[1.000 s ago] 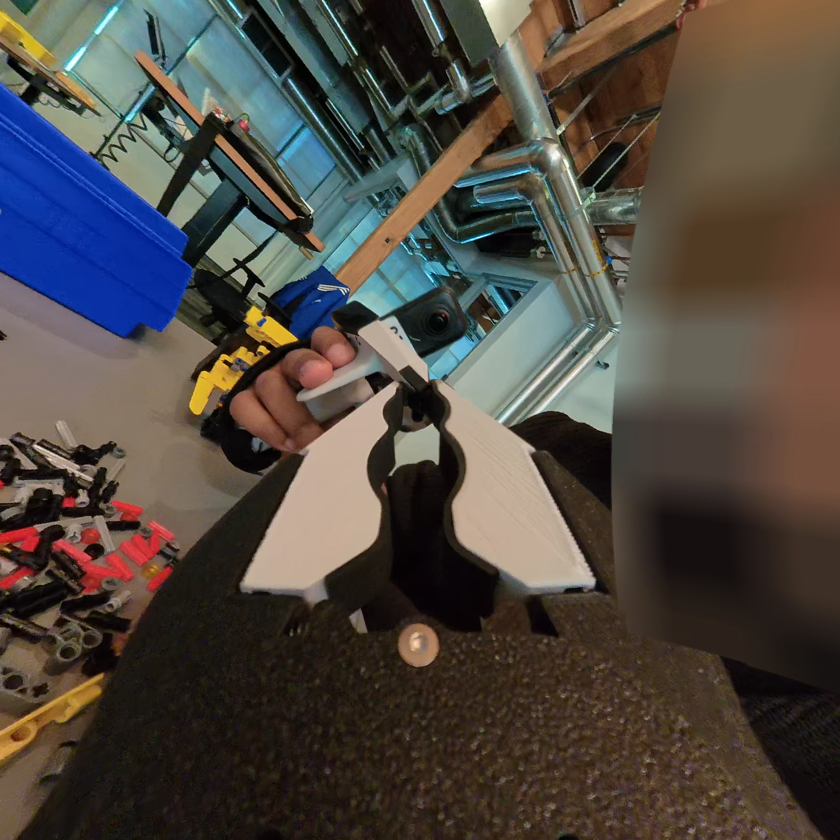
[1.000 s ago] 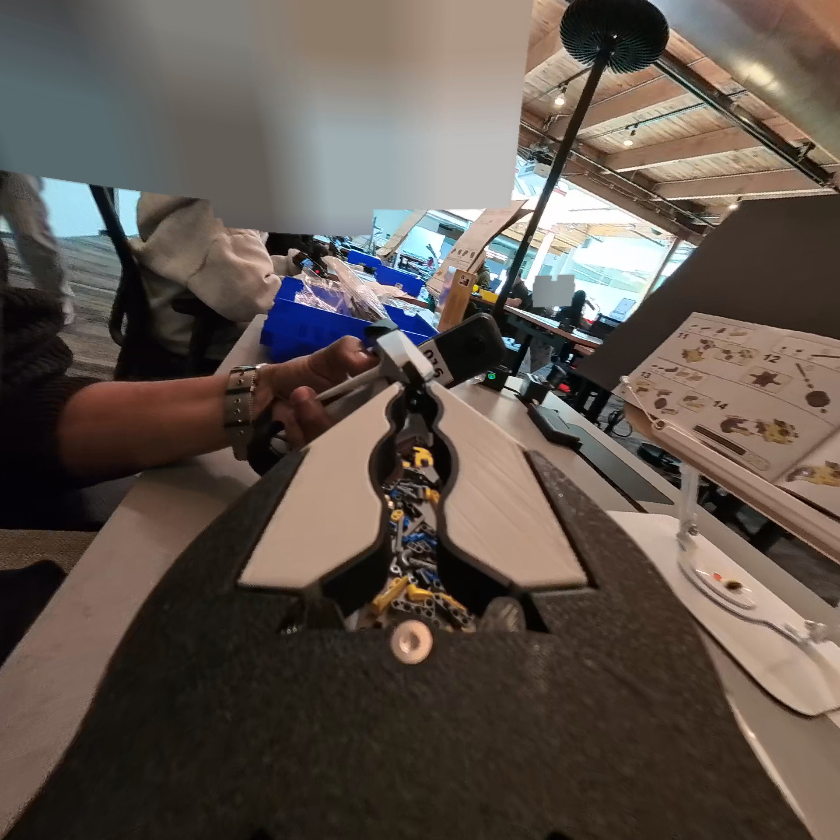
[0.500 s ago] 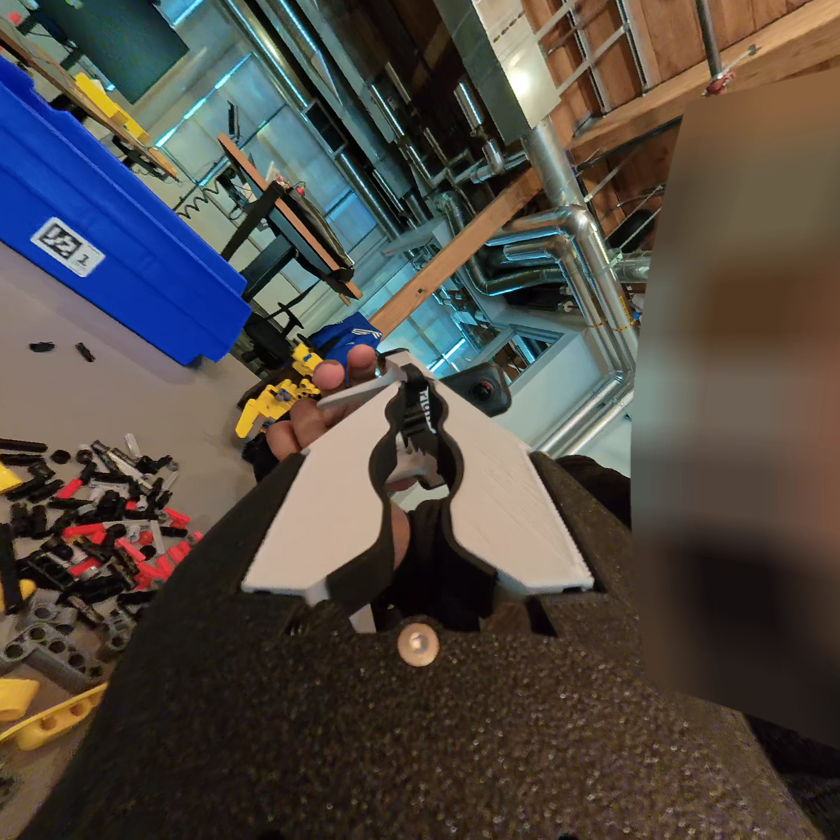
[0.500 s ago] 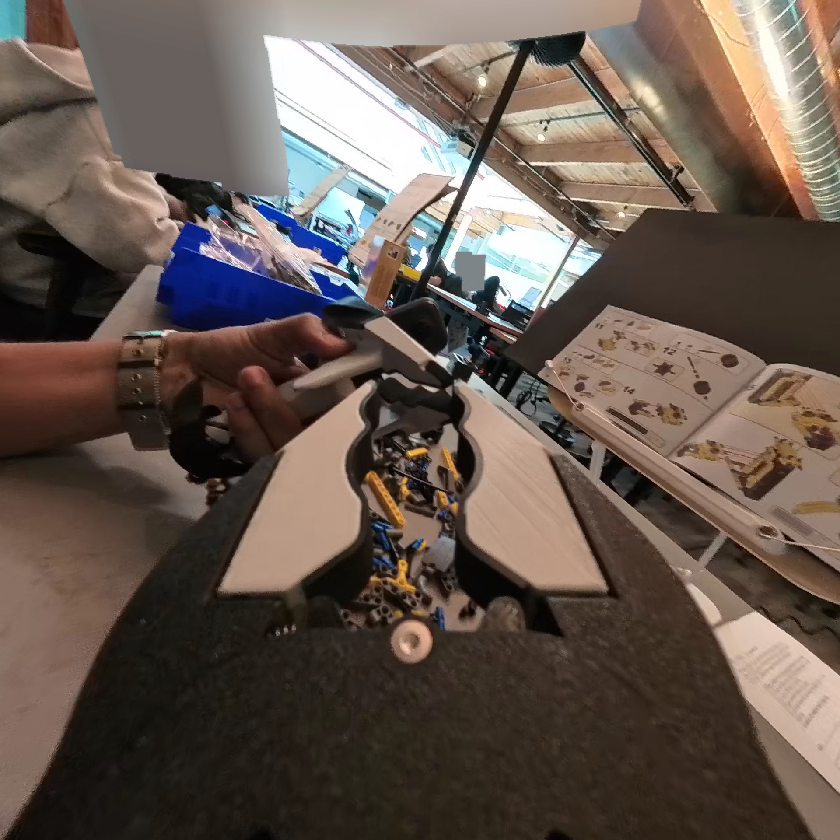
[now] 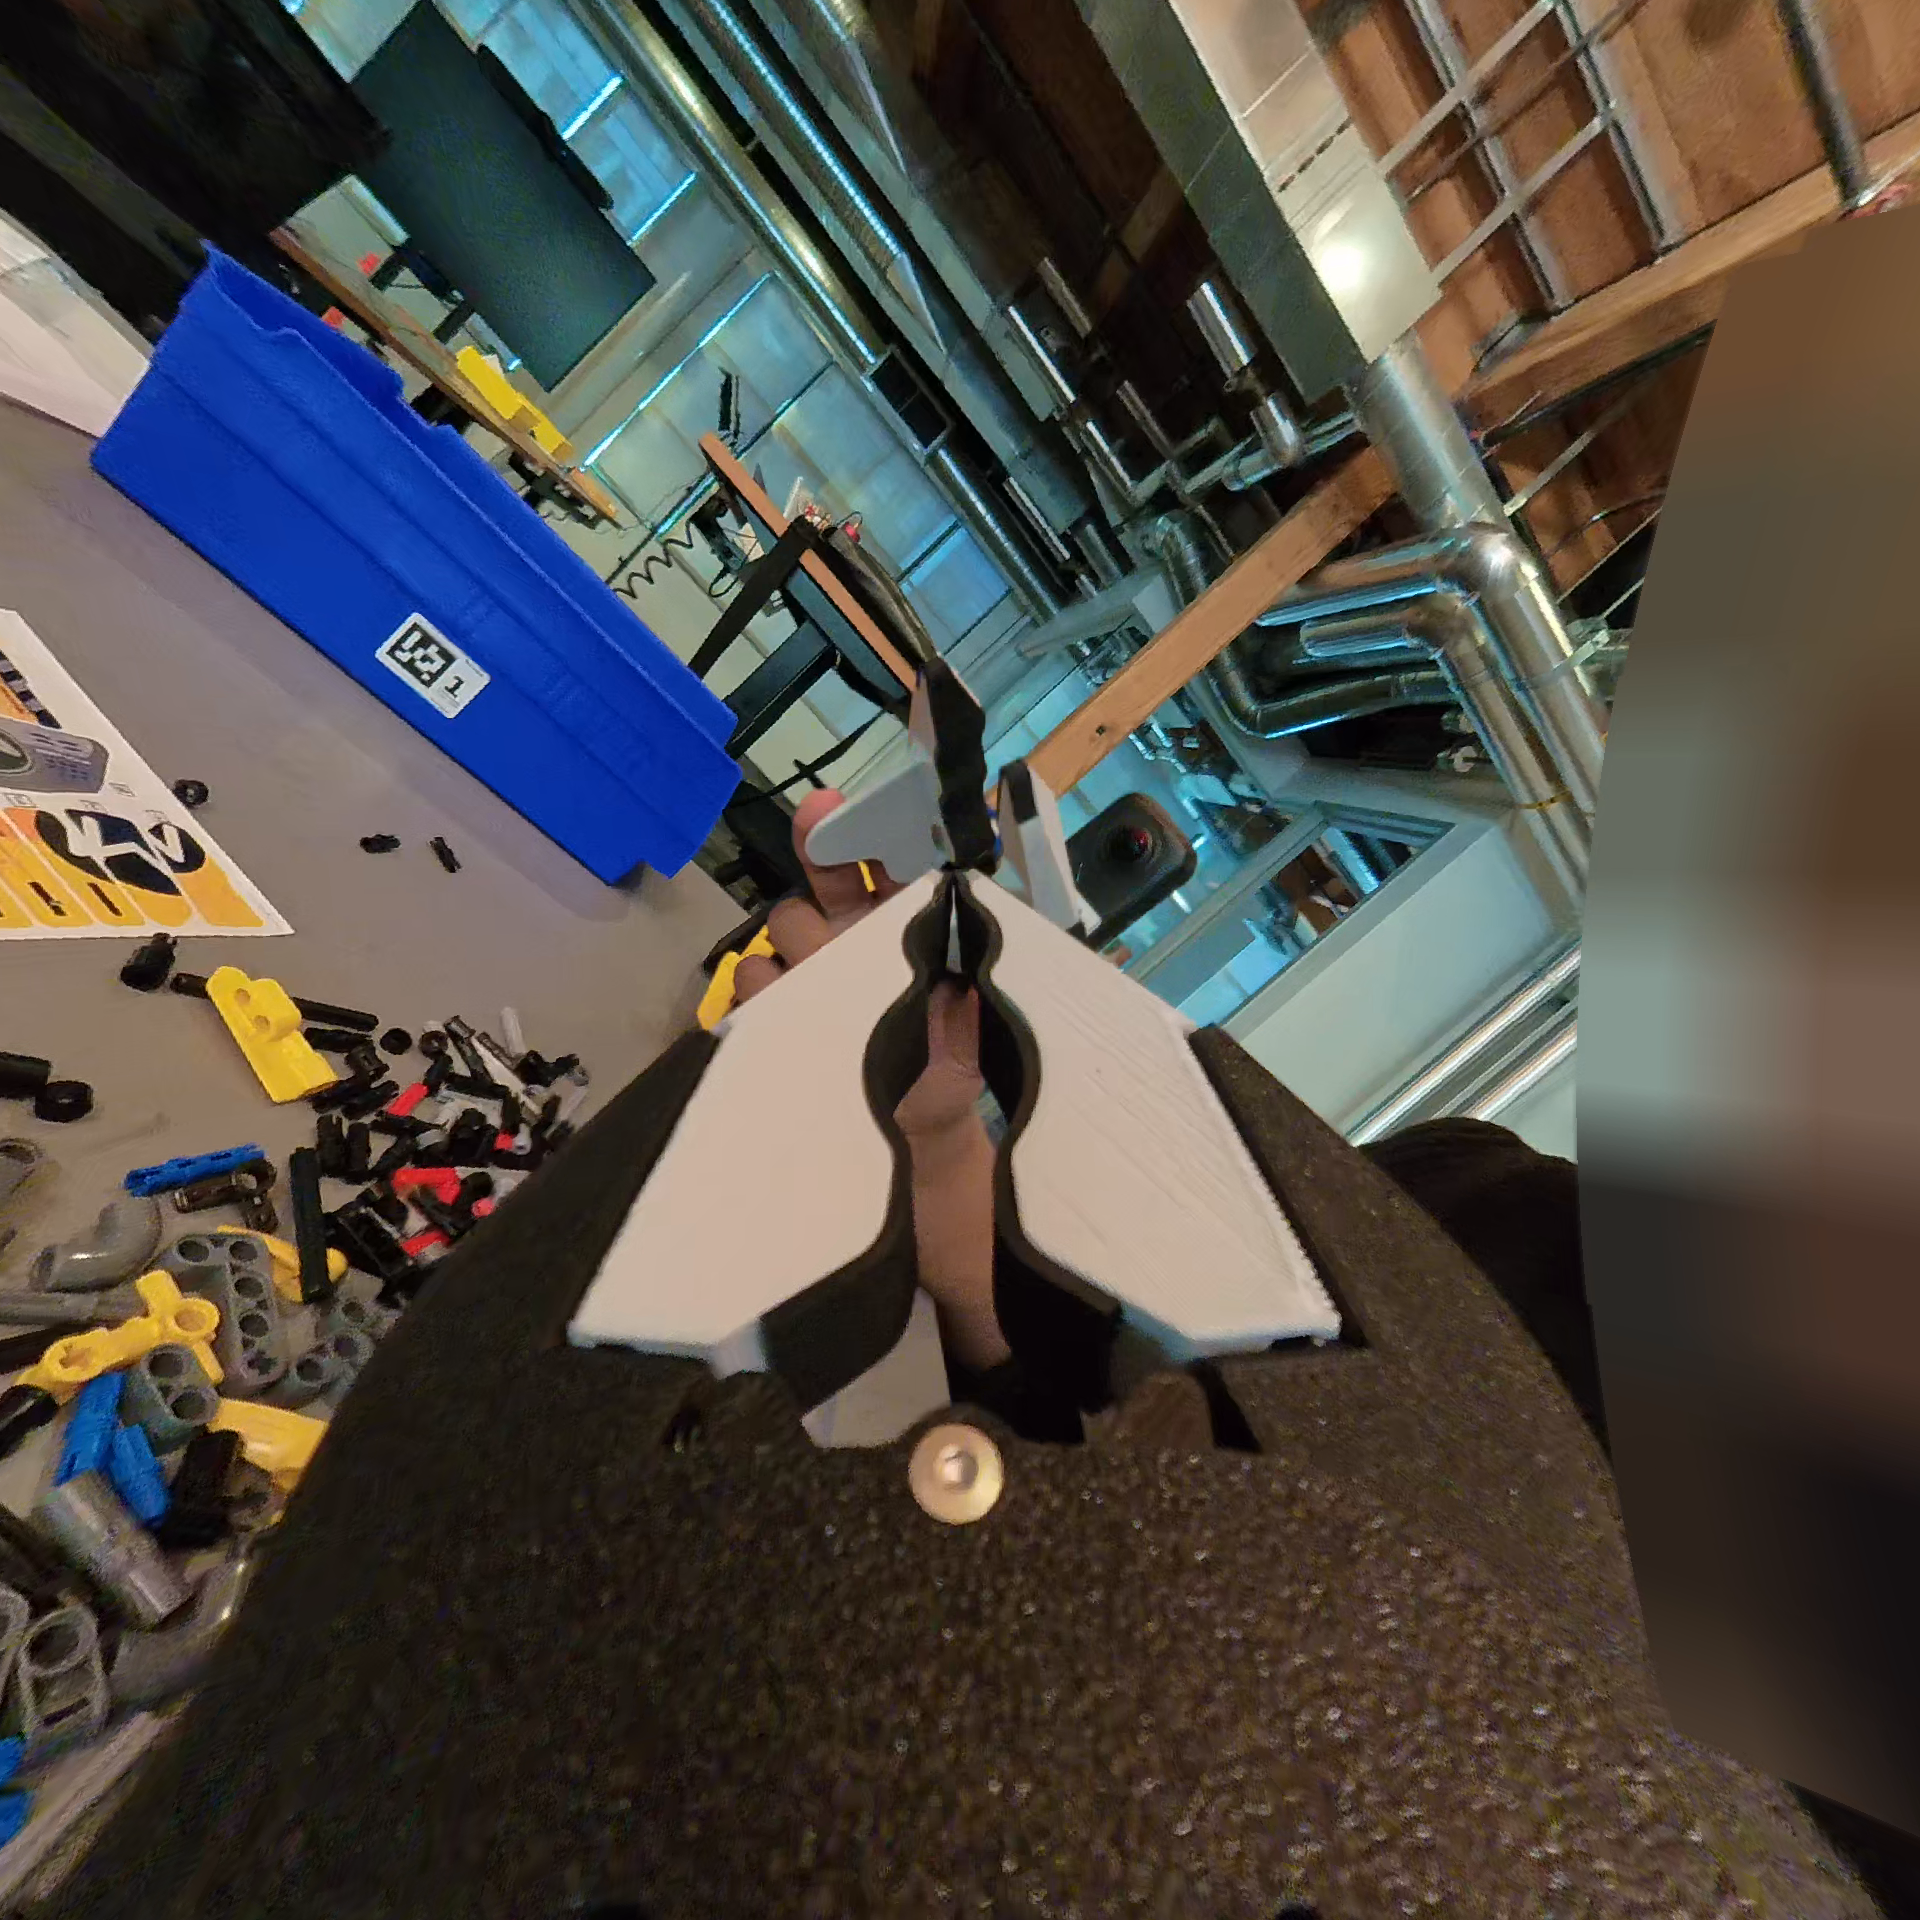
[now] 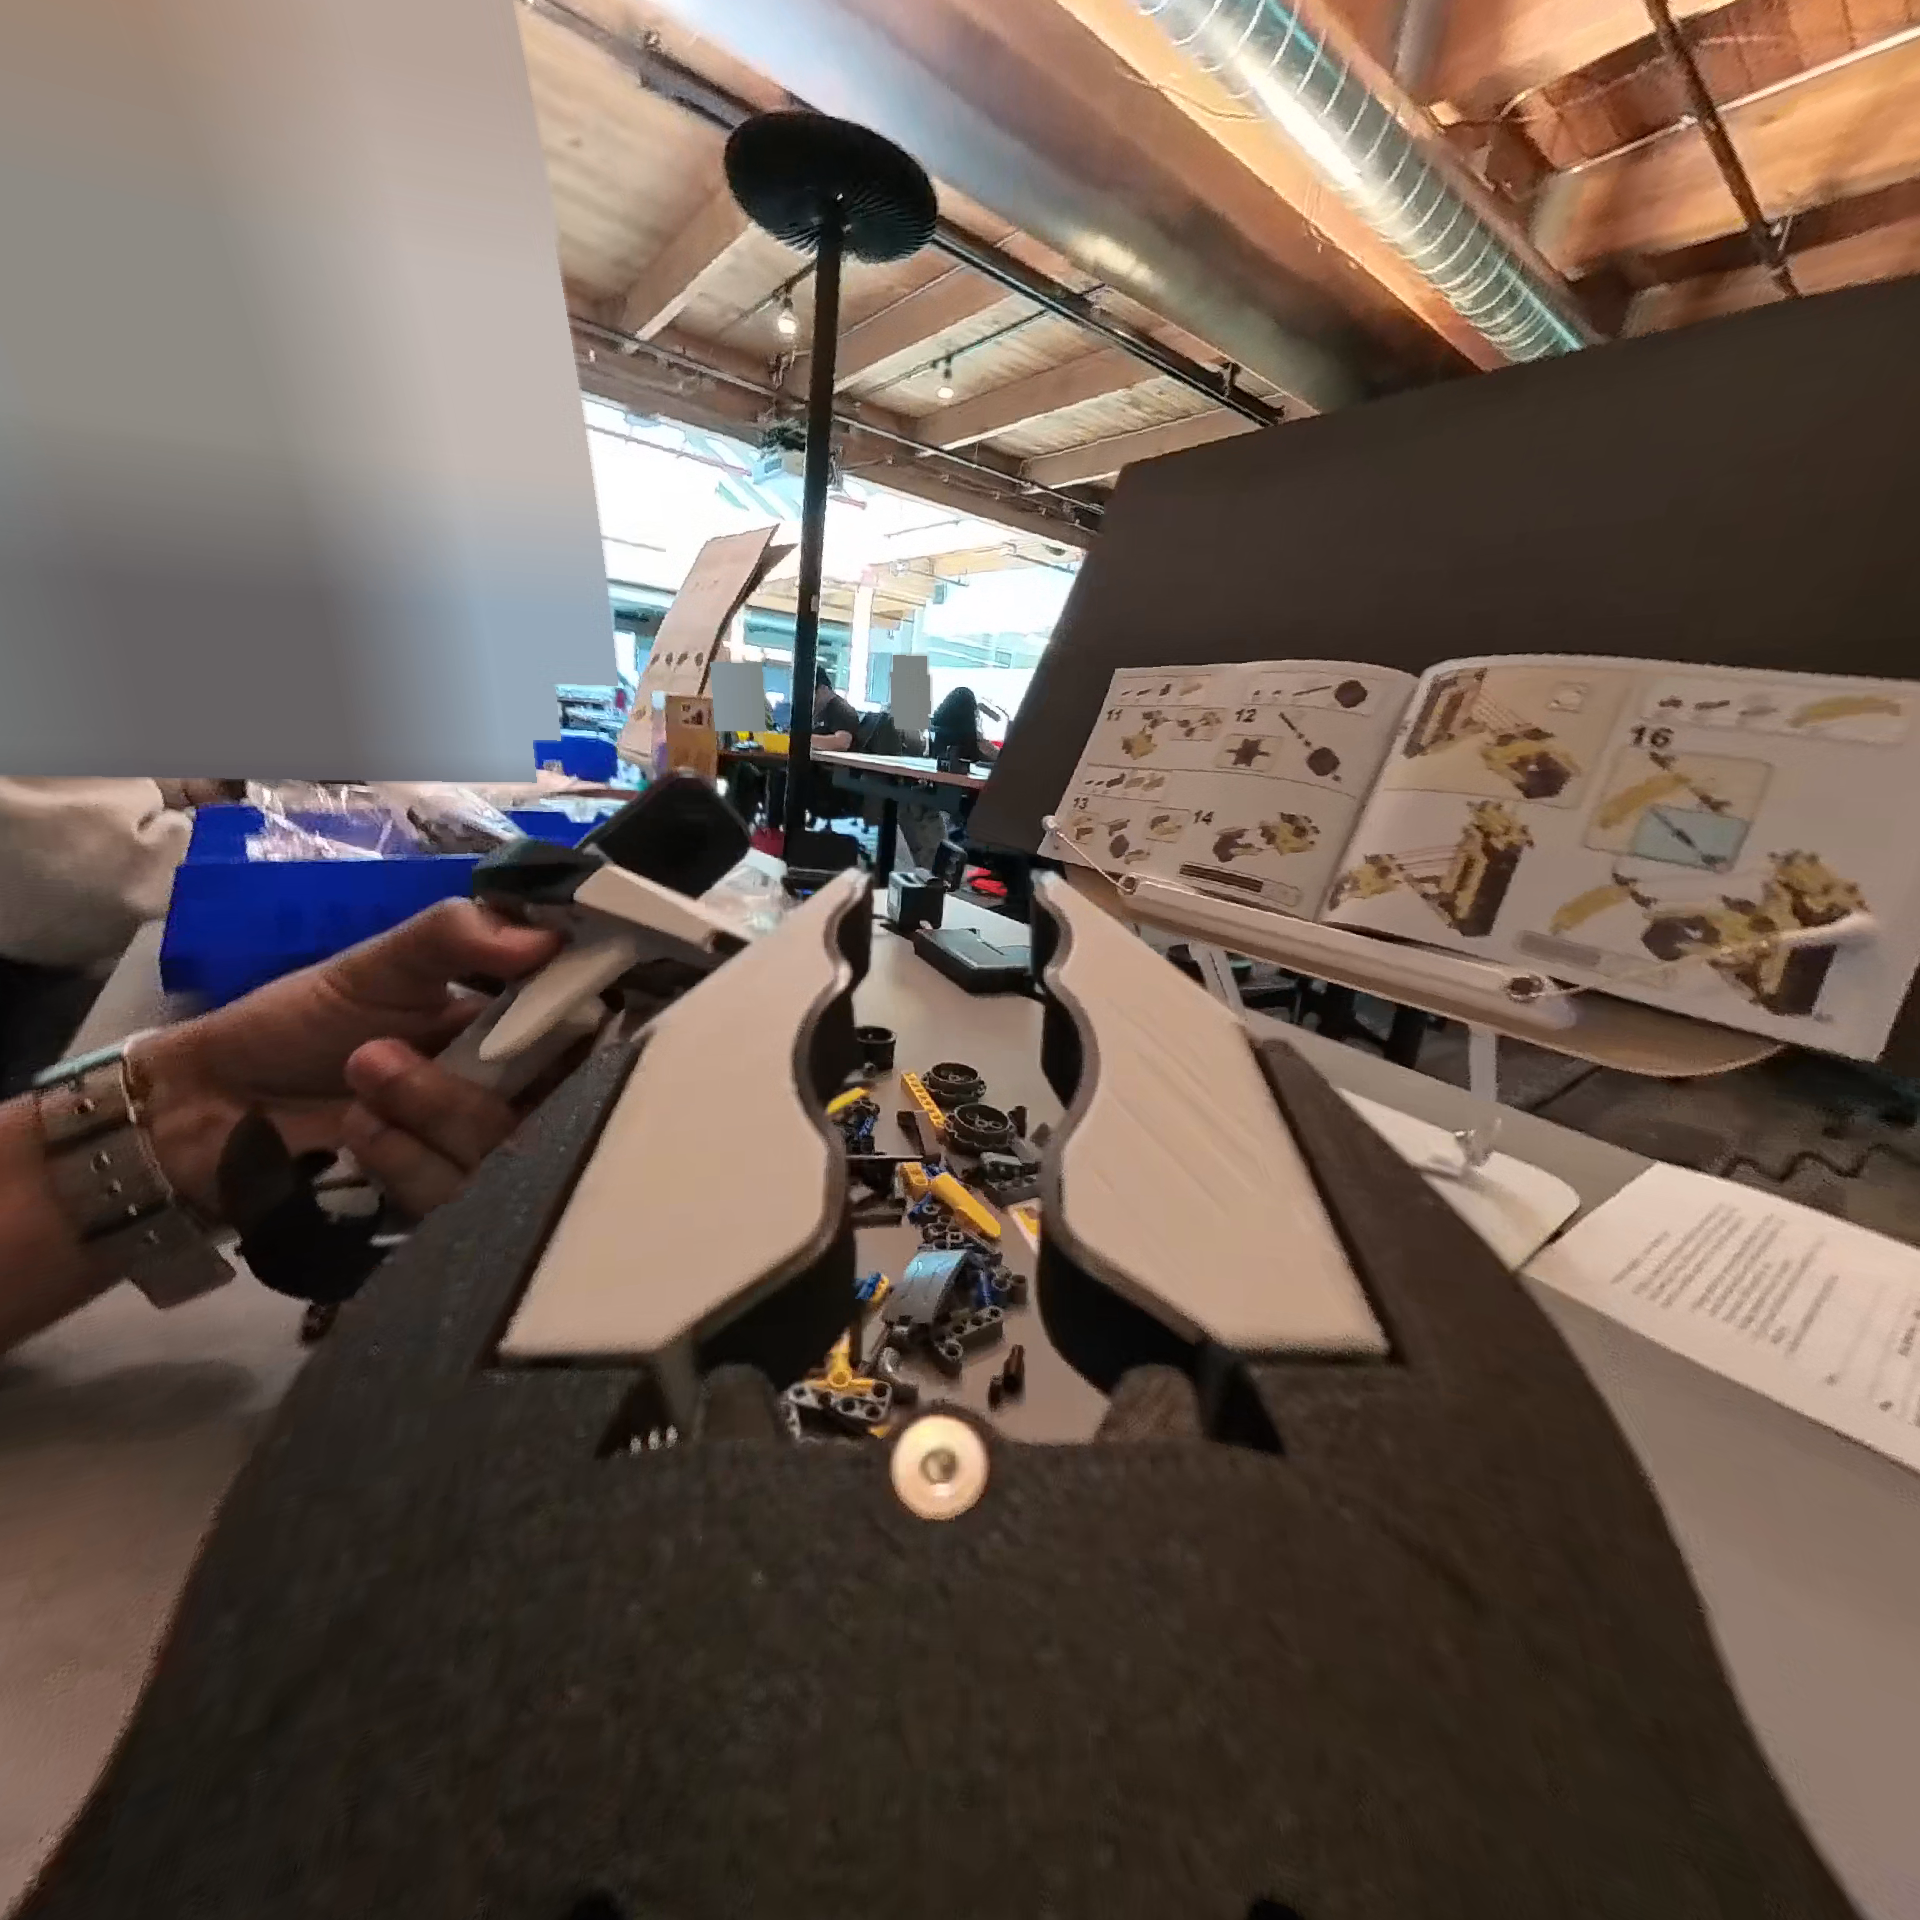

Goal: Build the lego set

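Observation:
My left gripper [image 5: 954, 896] is shut, its white fingers meeting at the tips, with nothing showing between them. It is raised off the grey table [image 5: 312, 914]. Just beyond its tips is my right gripper [image 5: 987, 805], held in a hand. My right gripper [image 6: 951, 894] is open and empty, above a scatter of small black, yellow and blue building-toy pieces [image 6: 935, 1174]. A hand [image 6: 312, 1049] holds the left gripper to its left. A larger pile of pieces [image 5: 364, 1143] lies left of the left gripper.
A blue bin [image 5: 416, 582] stands at the table's far side and also shows in the right wrist view [image 6: 312, 904]. An open instruction booklet [image 6: 1455, 831] rests on a stand. A sticker sheet [image 5: 83, 831], a printed paper [image 6: 1766, 1299] and a black pole [image 6: 816, 520] are nearby. The tips of one gripper are about 6 cm away from the tips of the other.
My right gripper has opened wide from nearly shut and swung right toward the booklet. My left gripper has closed fully and turned to show more of the table and bin.

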Motion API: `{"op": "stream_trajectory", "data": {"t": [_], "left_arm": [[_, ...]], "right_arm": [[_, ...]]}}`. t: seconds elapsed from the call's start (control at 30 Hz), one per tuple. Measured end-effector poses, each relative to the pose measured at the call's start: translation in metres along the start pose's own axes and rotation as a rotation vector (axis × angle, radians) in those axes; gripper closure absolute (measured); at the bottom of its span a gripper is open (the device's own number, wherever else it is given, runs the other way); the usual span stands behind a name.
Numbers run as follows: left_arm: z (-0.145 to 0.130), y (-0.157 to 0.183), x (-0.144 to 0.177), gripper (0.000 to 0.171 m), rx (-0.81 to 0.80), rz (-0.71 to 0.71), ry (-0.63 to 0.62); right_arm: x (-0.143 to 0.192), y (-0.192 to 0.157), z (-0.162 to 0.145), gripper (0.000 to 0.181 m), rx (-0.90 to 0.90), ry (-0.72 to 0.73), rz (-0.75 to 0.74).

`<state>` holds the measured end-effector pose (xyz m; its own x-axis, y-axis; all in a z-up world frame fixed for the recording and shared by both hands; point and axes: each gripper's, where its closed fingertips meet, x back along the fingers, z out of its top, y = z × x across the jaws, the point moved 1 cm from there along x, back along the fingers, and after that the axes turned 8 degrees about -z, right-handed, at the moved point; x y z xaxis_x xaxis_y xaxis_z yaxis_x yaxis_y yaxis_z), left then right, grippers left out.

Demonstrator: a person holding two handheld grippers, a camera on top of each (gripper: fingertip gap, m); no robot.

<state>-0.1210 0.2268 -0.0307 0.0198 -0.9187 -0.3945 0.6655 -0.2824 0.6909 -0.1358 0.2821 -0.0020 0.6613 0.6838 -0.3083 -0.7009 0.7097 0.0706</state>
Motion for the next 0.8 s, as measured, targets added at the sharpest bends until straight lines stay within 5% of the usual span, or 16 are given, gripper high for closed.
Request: {"op": "stream_trajectory", "data": {"t": [0.8], "left_arm": [[-0.006,-0.006,-0.002,0.171,-0.031,0.053,-0.047]], "right_arm": [[-0.003,-0.008,-0.008,0.158,-0.015,-0.044,0.041]]}}
